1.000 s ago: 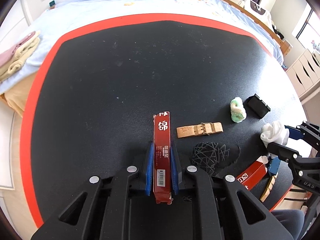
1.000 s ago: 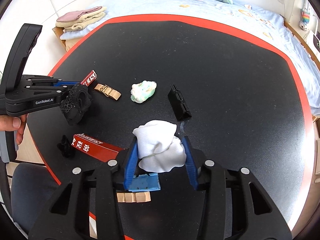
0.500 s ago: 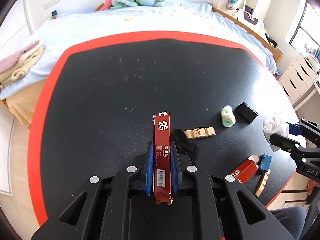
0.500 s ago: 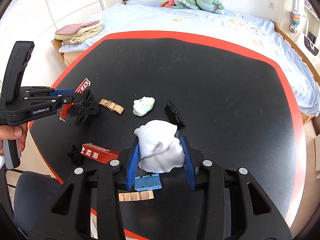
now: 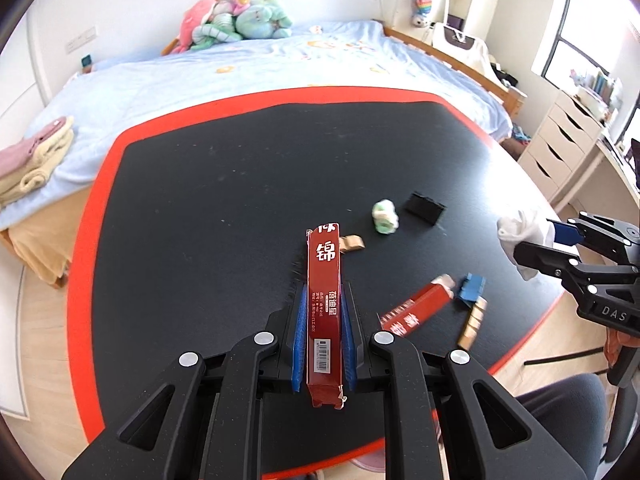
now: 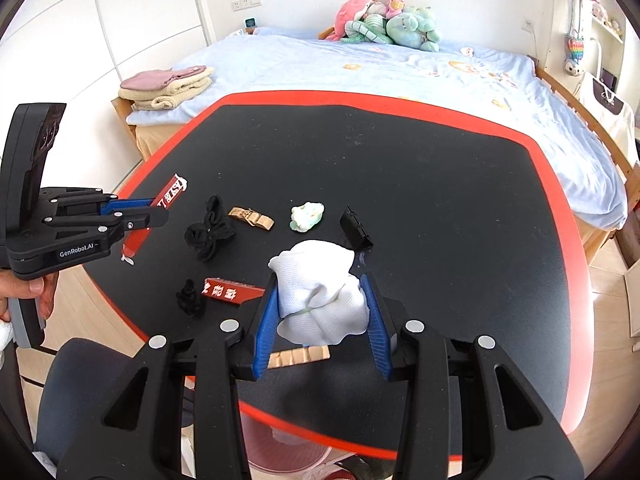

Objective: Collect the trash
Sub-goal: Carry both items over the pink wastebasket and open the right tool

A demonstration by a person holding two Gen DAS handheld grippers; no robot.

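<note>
A black surface point(image 6: 400, 168) with a red border is seen, and scattered small things lie on its near part. A black tangle point(image 6: 209, 233) is found toward the left, with a tan strip point(image 6: 251, 218) just beside it. A pale green wad point(image 6: 306, 216) lies near the middle, and a black clip point(image 6: 355, 233) lies near it on the right. A red carton point(image 6: 232, 290) lies flat closer to the near edge, a smaller black clump point(image 6: 189, 298) just beside its left end. A blue scrap point(image 5: 471, 287) and a wooden strip point(image 5: 472, 322) are seen by the carton's other end. Beyond the surface a bed point(image 6: 400, 68) carries stuffed toys point(image 6: 386, 20) and folded towels point(image 6: 168, 86).
</note>
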